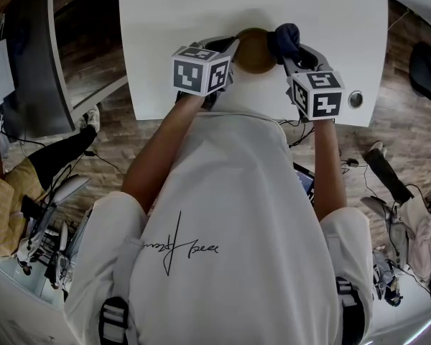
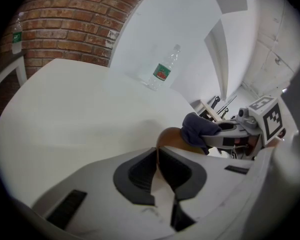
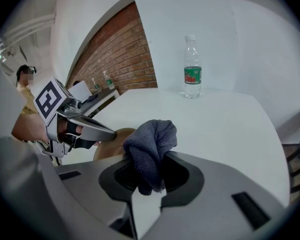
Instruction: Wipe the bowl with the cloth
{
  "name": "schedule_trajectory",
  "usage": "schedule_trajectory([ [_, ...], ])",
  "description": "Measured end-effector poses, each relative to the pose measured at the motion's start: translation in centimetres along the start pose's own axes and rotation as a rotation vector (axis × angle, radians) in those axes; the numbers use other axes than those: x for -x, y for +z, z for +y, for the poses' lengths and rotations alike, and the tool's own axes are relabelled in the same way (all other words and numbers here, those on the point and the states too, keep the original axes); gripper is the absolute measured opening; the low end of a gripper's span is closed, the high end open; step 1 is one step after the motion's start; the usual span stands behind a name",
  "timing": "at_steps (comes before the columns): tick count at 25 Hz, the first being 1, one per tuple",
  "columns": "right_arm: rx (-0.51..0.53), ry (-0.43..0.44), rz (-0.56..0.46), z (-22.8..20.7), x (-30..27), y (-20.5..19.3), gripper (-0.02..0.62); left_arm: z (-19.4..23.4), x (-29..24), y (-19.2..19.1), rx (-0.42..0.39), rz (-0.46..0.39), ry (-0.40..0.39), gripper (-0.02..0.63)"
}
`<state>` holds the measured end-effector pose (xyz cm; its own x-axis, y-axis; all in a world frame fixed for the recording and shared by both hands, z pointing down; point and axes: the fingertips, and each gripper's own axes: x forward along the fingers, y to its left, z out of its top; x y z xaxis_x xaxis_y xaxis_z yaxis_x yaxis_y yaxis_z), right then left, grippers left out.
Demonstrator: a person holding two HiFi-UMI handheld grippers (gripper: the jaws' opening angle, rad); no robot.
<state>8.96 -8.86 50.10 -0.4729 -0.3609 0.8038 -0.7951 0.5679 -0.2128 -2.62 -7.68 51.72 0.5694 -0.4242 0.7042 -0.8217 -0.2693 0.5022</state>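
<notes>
White tabletop (image 1: 165, 20) fills the far part of the head view, with wood floor around it. Both gripper views show a red brick wall (image 2: 65, 19) behind it and a clear water bottle (image 3: 192, 69) standing upright at its far side.

The brown bowl (image 1: 255, 50) sits near the tabletop's near edge, about midway across and between the two grippers. Whether it rests on the tabletop or is lifted clear of it cannot be told. The left gripper (image 1: 228, 49) comes at it from the left. In the left gripper view its fingers (image 2: 140, 171) are nearly together, pinching the bowl's thin wall. That wall runs edge-on between them and points away along the gripper's own line. The bowl's rounded body swells out to the right, toward the cloth. Which way its opening faces is not clear.

The right gripper (image 1: 287, 54) reaches in from the right. Its fingers (image 3: 182, 176) are clamped on the dark blue cloth (image 3: 150, 146). The cloth is bunched, with its long axis running up between the fingers. Its bulk mushrooms past the fingertips and a short tail hangs back toward the gripper body. The cloth's bulging end lies against the bowl's right side.
</notes>
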Motion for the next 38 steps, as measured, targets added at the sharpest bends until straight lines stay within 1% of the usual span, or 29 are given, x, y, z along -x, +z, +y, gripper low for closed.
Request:
schedule_trajectory([
  [6,0.029,-0.003,0.005,0.2,-0.2,0.1,0.074,0.2,0.0,-0.2,0.000,-0.001,0.000,0.009],
  [11,0.072,-0.022,0.012,0.1,0.1,0.3,0.074,-0.2,0.1,0.0,-0.004,-0.001,0.000,0.010],
  [17,0.095,-0.018,0.016,0.1,-0.3,0.5,0.074,0.1,-0.2,-0.1,-0.003,-0.002,0.001,0.009],
  [25,0.185,-0.021,0.026,0.6,-0.7,1.1,0.074,0.4,0.0,0.1,-0.002,-0.005,0.002,0.008],
  [38,0.268,-0.011,0.029,1.2,-1.0,2.2,0.074,0.5,0.2,0.3,0.002,-0.007,0.005,0.006],
])
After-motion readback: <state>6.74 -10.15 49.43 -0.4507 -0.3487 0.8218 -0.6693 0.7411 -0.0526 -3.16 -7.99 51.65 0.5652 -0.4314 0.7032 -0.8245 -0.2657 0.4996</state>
